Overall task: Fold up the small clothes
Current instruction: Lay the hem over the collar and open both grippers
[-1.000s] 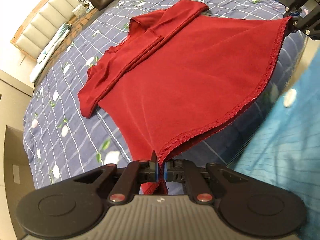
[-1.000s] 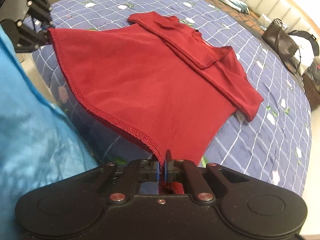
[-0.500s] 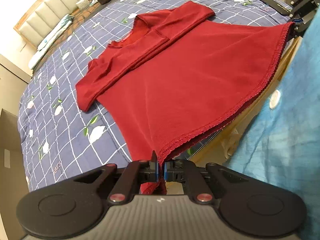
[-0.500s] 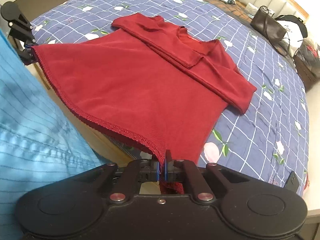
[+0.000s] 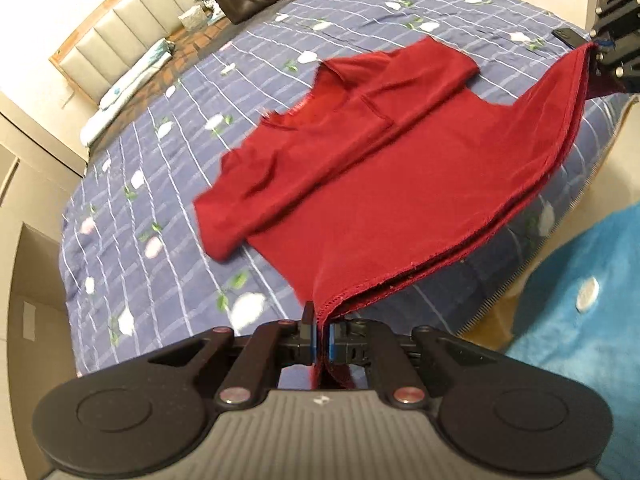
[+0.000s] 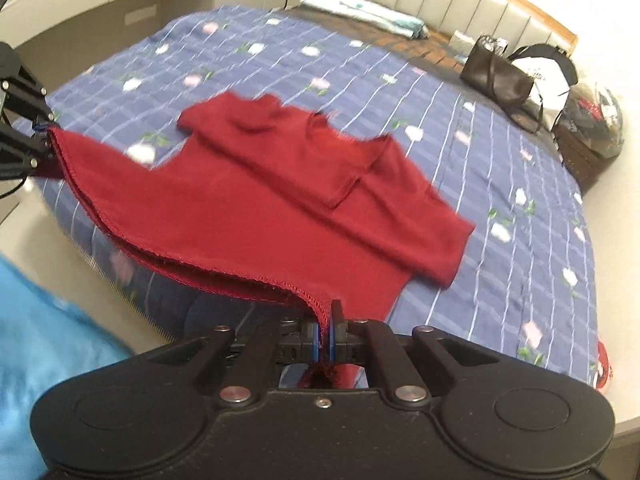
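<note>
The red shirt (image 5: 400, 184) lies on the bed (image 5: 168, 208) — soft, light, floppy. The left gripper (image 5: 320, 336) and right gripper (image 6: 326, 336) each pinch a bottom corner — good holding spots.

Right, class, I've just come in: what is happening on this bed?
A person is folding a red top on a bed covered by a blue floral quilt. Each hand holds a two-finger tool: the left tool and the right tool are each shut on a corner of the hem, which hangs stretched between them above the bed's near edge. The sleeves are already folded across the body, and the collar end lies flat on the quilt.
</note>
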Tool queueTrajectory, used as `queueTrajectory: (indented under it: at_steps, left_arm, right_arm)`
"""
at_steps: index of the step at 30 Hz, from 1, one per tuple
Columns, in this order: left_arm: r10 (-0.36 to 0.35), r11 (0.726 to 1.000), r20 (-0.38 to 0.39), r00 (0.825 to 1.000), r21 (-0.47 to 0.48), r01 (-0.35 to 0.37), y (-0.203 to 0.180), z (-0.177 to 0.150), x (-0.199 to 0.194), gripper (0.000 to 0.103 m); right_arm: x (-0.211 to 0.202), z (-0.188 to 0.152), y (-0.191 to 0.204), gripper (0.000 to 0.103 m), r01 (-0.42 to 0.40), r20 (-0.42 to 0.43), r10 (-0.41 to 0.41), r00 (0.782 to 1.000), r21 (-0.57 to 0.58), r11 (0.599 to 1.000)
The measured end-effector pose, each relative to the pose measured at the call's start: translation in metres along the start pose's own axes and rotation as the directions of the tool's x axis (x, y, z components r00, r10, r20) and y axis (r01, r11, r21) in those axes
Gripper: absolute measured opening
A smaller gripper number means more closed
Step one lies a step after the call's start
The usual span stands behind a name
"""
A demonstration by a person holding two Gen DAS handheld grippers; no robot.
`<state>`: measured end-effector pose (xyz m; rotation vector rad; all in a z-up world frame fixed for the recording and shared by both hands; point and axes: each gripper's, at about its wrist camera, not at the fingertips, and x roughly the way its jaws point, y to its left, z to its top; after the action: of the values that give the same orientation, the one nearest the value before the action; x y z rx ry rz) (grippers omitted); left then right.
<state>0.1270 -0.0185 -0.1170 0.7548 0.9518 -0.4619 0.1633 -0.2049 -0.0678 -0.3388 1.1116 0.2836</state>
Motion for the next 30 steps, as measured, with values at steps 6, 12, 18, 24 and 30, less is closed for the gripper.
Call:
queueTrajectory:
  at_steps: [6, 12, 18, 24, 30]
  left_arm:
    - [0.028, 1.0, 0.033, 0.999, 0.005, -0.028, 0.042, 0.05, 0.016, 0.005]
    - [0.008, 0.999, 0.021, 1.0, -0.043, -0.007, 0.093, 0.115, 0.056, 0.005]
    - [-0.045, 0.996, -0.036, 0.998, -0.085, 0.042, 0.144, 0.17, 0.123, 0.005]
    - [-0.074, 0.991, -0.108, 0.991, -0.116, 0.062, 0.174, 0.208, 0.191, 0.005]
    - [-0.117, 0.986, -0.181, 0.977, -0.142, 0.091, 0.184, 0.23, 0.246, 0.007]
  right_arm:
    - [0.022, 0.047, -0.032, 0.004, 0.014, 0.047, -0.013, 0.999, -0.009, 1.0]
    - [0.07, 0.108, -0.08, 0.004, 0.008, 0.05, -0.009, 0.999, 0.02, 1.0]
    - [0.14, 0.167, -0.124, 0.004, -0.026, 0.013, 0.025, 1.0, 0.002, 1.0]
    - [0.215, 0.206, -0.153, 0.004, -0.063, -0.061, 0.062, 0.996, -0.014, 0.998]
    - [0.276, 0.22, -0.178, 0.005, -0.099, -0.145, 0.109, 0.983, 0.076, 0.992]
